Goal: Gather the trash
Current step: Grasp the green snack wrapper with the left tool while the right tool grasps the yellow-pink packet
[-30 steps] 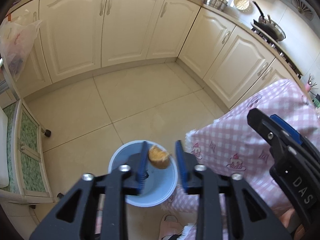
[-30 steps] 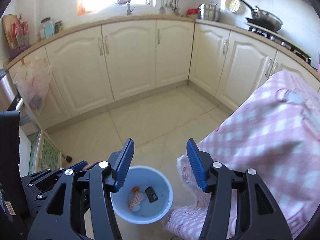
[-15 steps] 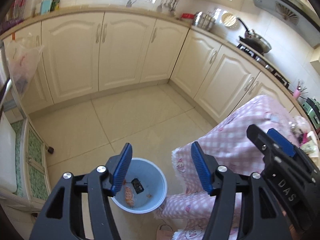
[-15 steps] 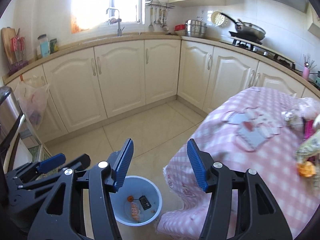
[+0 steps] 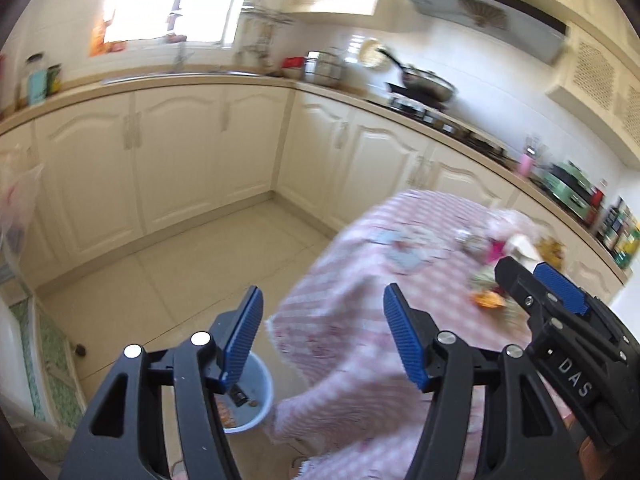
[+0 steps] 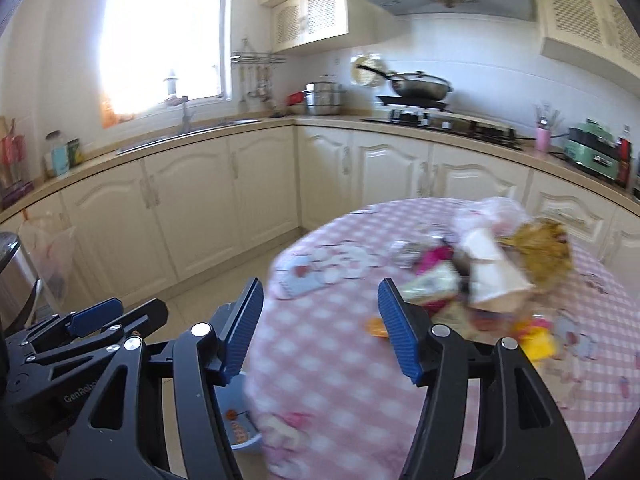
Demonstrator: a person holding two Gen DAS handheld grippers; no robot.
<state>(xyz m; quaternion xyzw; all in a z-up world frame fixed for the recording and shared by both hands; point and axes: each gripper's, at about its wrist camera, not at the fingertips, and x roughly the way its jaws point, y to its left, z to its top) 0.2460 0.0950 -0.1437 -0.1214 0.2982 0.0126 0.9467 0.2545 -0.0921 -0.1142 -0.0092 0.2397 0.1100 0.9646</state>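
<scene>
1. Left gripper (image 5: 322,330): jaws apart, nothing between them. Right gripper (image 6: 320,326): jaws apart and opening wider, also empty. In the left view the right gripper shows at 4 o'clock.
2. Task items: a trash pile (image 6: 480,272) lies on the pink checked tablecloth (image 6: 328,360), at about 2 o'clock from the right jaws. It holds a white paper cup (image 6: 494,272), a yellow-brown crinkled wrapper (image 6: 540,244), an orange scrap (image 6: 374,326) and a yellow wrapper (image 6: 538,340). The blue bin (image 5: 256,396) stands on the floor at 7 o'clock, just beside the cloth's hanging edge, with several scraps inside.
3. Risk: both views are blurred, so item edges are uncertain; a close aimed on this reading could miss or catch cloth.
4. Risk: the pile is tangled. Pinching one piece may drag neighbours off the table edge onto the floor tiles (image 5: 200,248).
5. Risk: the cup looks light and tipped; a side nudge could roll it away.
6. Risk: the two grippers are near each other; converging on the pile could make them collide.
7. Risk: the bin is partly hidden behind the jaws and cloth, so a later drop could land outside the rim.
</scene>
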